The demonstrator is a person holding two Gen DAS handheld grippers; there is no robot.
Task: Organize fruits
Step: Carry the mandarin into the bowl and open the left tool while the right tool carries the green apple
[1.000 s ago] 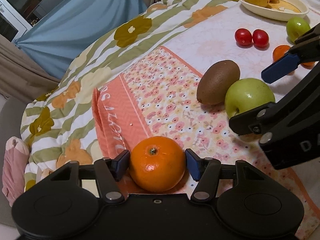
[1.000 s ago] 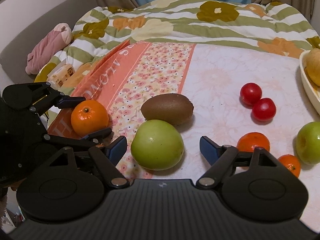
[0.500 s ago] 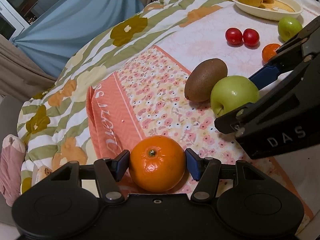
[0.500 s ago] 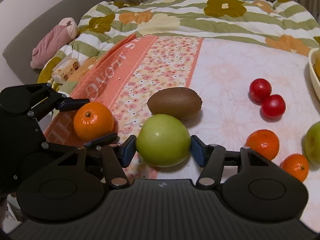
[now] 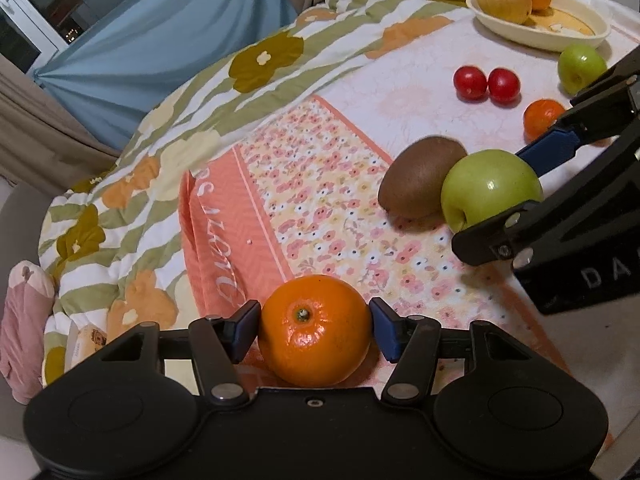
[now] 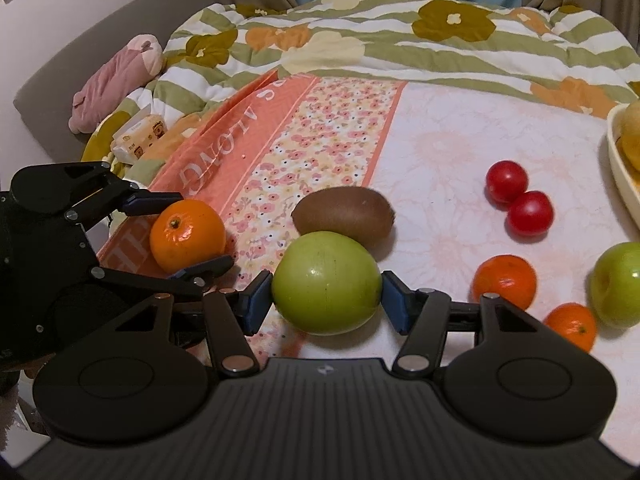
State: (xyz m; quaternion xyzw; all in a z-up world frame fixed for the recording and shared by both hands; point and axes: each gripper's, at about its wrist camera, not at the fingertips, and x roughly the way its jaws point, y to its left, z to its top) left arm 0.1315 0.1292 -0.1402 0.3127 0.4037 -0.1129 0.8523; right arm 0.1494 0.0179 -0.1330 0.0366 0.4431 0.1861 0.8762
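Closed since a second ago, right gripper (image 6: pixel 327 298) clamps green apple (image 6: pixel 327 282); left gripper (image 5: pixel 315 330) apparently grips orange (image 5: pixel 315 330).

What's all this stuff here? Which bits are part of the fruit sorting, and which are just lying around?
Part of the job: orange in left gripper, green apple in right gripper, kiwi, tomatoes, bowl.

Lying about: quilt, pink plush, tissue pack.

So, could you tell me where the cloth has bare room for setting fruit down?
Free: the floral band left of the kiwi, and the pale cloth beyond the tomatoes. Crowded: near the bowl, with the far apple and small oranges.
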